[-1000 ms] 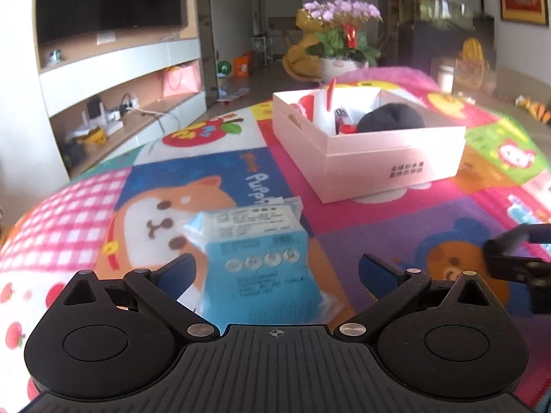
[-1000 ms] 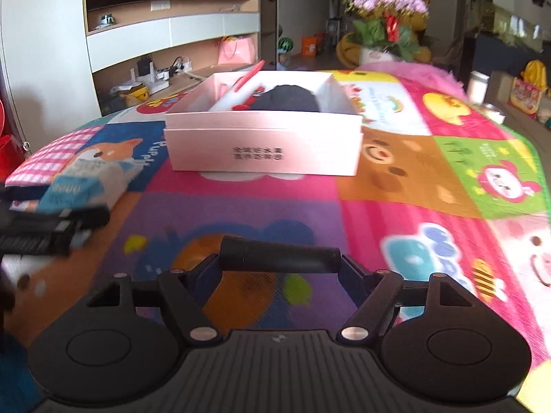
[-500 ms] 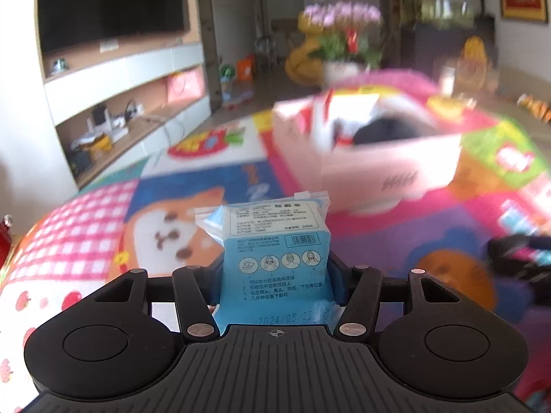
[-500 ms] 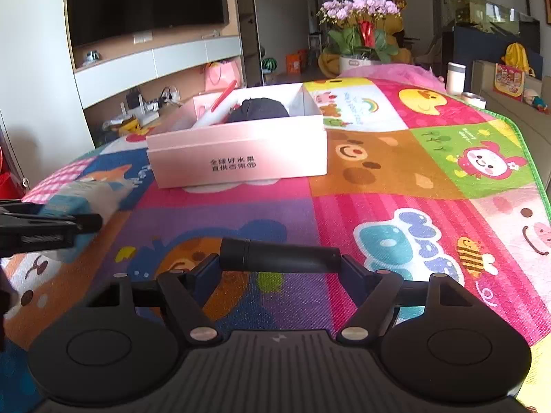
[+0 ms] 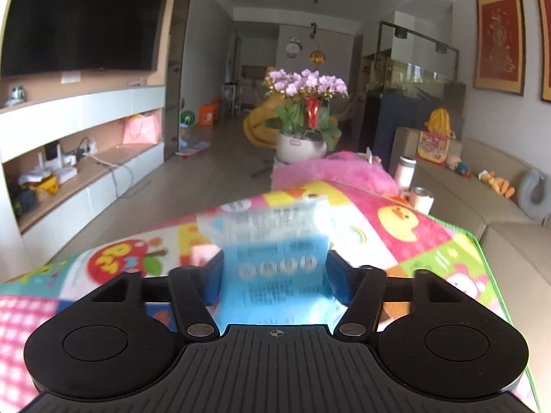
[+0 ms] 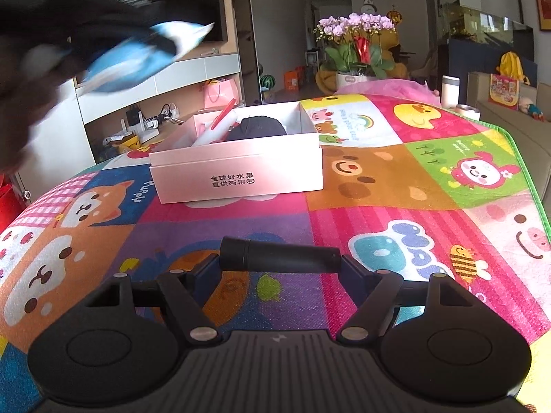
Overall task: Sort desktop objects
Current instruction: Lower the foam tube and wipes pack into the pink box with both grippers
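The left tool (image 5: 273, 275) grasps a blue packet (image 5: 275, 268) between its two fingers; its jaws have just been opening a little wider, but the packet is between them and the pads touch its sides. The packet stands upright in the grip, with its pale printed top part rising above the fingers, and it is blurred. In the right wrist view the same packet (image 6: 137, 58) is seen high at the upper left, lifted clear of the worktop (image 6: 396, 186), with the dark body of the left tool above it.

The right tool (image 6: 280, 261) is clenched on a black cylinder (image 6: 280, 258), which lies crosswise between its fingers, with each end against a pad. This tool is low above the colourful cartoon mat that covers the worktop.

A pink box (image 6: 237, 168) stands open on the mat, well ahead of the right tool. Inside it there is a dark round thing (image 6: 260, 127) and a white and red thing (image 6: 220, 125) that leans against the left wall. Behind the worktop a pot of purple flowers (image 6: 354, 31) stands.
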Tool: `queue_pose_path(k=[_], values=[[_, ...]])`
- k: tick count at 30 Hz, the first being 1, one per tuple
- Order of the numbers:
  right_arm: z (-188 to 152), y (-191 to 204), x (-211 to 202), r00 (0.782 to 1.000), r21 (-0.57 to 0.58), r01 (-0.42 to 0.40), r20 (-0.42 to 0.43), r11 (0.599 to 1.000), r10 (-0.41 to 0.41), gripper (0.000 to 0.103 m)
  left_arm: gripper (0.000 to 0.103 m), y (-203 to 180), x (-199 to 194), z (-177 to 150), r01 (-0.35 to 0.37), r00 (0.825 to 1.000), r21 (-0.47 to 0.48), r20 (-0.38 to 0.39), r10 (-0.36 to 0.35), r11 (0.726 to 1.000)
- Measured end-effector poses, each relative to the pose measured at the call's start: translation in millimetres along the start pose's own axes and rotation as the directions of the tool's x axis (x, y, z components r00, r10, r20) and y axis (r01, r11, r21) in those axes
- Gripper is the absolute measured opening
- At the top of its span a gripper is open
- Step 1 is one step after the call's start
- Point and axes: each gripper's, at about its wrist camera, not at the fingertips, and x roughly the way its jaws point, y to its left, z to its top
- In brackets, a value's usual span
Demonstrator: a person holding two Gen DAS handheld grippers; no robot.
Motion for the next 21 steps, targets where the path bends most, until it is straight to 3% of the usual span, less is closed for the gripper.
queue_pose_path(k=[1, 4, 11, 14, 17, 21], values=[[0.2, -0.5, 0.5, 1.0, 0.004, 0.001, -0.003, 1.0, -0.001, 0.074, 0.088, 1.7, 7.1, 0.3, -0.009, 1.0, -0.007, 0.0, 0.009, 1.0], [0.0, -3.1, 1.3, 1.0, 0.016, -0.003, -0.011, 1.0, 0.003, 0.074, 0.096, 13.5, 6.7, -12.0, -0.011, 1.0, -0.036, 0.001, 0.011, 0.999], [2.7, -3.8, 12.4, 0.997, 0.022, -0.016, -0.076, 1.0, 0.018, 0.074, 0.1, 45.2, -22.6, -80.8, -0.1, 0.993, 0.009, -0.063, 0.101, 0.995], [8.2, -2.3, 17.4, 0.995, -0.003, -0.011, -0.104, 1.0, 0.01, 0.074, 0.1, 52.3, -32.1, -109.0, -0.102, 0.989, 0.022, -0.103, 0.104, 0.995], [33.5, -0.4, 15.4, 0.997, -0.053, 0.017, -0.07, 0.998, -0.021, 0.074, 0.101, 56.9, -38.1, -127.9, -0.08, 0.99, 0.016, -0.112, 0.081, 0.997], [100.2, -3.9, 18.5, 1.0, -0.04, 0.006, -0.002, 0.999, -0.007, 0.074, 0.101, 66.0, -40.0, -133.6, -0.05, 0.993, -0.019, -0.108, 0.048, 0.999]])
